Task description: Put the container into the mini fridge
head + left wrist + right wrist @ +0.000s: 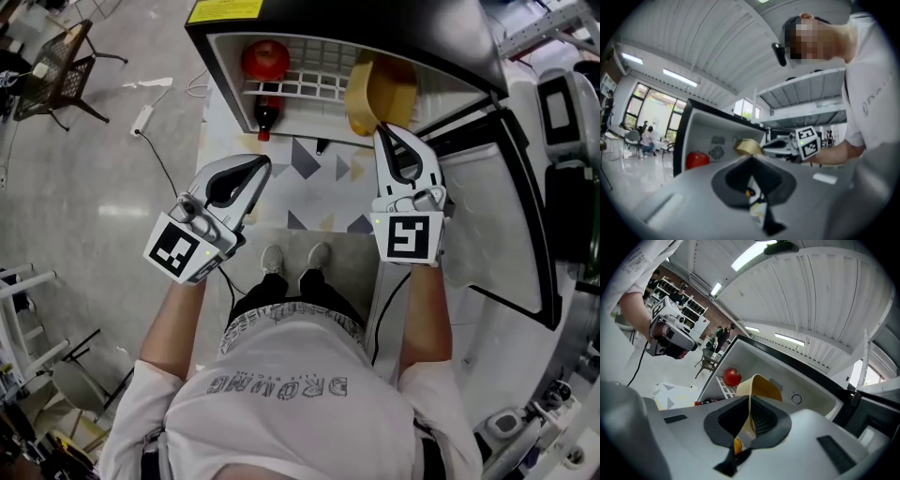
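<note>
Clamping the yellow container (373, 94) by its thin wall, the right gripper (391, 141) is presenting it at the open mini fridge (356, 19) mouth, likely for shelving, while the left gripper (259, 169), jaws closed on nothing, is hanging aside.

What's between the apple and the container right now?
Only bare wire shelf lies between the apple and the container, as the head view shows; the right gripper is shut on the container.

The left forearm (172, 323) and right forearm (424, 314) reach forward and down, side by side. The left gripper (255, 167) has its jaws together with nothing between them. The right gripper (386, 136), held slightly further forward, has its jaws clamped on the yellow container's (375, 92) wall.
</note>
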A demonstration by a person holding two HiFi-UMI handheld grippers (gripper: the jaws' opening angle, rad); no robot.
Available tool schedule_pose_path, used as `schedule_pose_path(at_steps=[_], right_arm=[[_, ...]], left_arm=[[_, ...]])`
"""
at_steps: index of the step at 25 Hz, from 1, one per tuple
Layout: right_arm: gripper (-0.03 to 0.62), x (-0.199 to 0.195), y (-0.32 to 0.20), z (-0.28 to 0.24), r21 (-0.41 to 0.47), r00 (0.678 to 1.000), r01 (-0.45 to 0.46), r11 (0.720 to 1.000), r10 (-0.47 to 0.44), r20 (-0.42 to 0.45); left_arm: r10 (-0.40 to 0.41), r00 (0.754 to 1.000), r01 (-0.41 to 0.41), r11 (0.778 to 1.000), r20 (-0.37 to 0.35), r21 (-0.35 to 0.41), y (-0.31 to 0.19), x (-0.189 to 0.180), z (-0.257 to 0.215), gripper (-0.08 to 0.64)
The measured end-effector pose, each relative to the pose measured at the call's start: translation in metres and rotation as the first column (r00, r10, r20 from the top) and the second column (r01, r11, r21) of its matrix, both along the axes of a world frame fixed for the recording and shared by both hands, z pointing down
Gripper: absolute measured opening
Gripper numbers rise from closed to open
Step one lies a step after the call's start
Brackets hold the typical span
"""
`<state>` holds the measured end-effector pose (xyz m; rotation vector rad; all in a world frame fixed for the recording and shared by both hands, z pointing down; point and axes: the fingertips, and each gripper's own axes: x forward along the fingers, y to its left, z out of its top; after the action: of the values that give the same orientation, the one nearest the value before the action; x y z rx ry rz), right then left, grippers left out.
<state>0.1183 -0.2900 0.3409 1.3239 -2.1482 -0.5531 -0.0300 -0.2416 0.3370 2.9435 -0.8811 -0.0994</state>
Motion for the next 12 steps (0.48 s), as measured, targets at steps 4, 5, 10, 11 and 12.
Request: schedule_pose_path(at_steps=[4, 5, 10, 11, 12], right_arm=[[0.012, 0.007, -0.017, 0.006, -0.004, 1.000, -0.007, 1.000, 0.007, -0.007], [0.012, 0.008, -0.021, 0.008, -0.005, 1.000, -0.011, 1.000, 0.011, -0.016], [0.012, 0.011, -0.037, 0.017, -0.026, 0.998, -0.029, 0.999, 0.027, -0.051], [0.012, 0.012, -0.040, 0.019, -0.030, 0.998, -0.033, 0.999, 0.031, -0.062], [0.012, 0.012, -0.042, 0.021, -0.034, 0.997, -0.036, 0.999, 0.034, -0.074]], left_arm=[[-0.017, 1.000, 0.017, 1.000, 0.004, -0.004, -0.005, 0.010, 0.003, 0.006], [-0.021, 1.000, 0.021, 1.000, 0.000, -0.006, -0.007, 0.012, 0.003, 0.006], [-0.022, 1.000, 0.022, 1.000, -0.002, -0.010, -0.012, 0.020, 0.007, 0.006], [-0.023, 1.000, 0.023, 1.000, -0.004, -0.014, -0.013, 0.021, 0.008, 0.006], [-0.022, 1.000, 0.022, 1.000, -0.003, -0.016, -0.014, 0.021, 0.009, 0.006]])
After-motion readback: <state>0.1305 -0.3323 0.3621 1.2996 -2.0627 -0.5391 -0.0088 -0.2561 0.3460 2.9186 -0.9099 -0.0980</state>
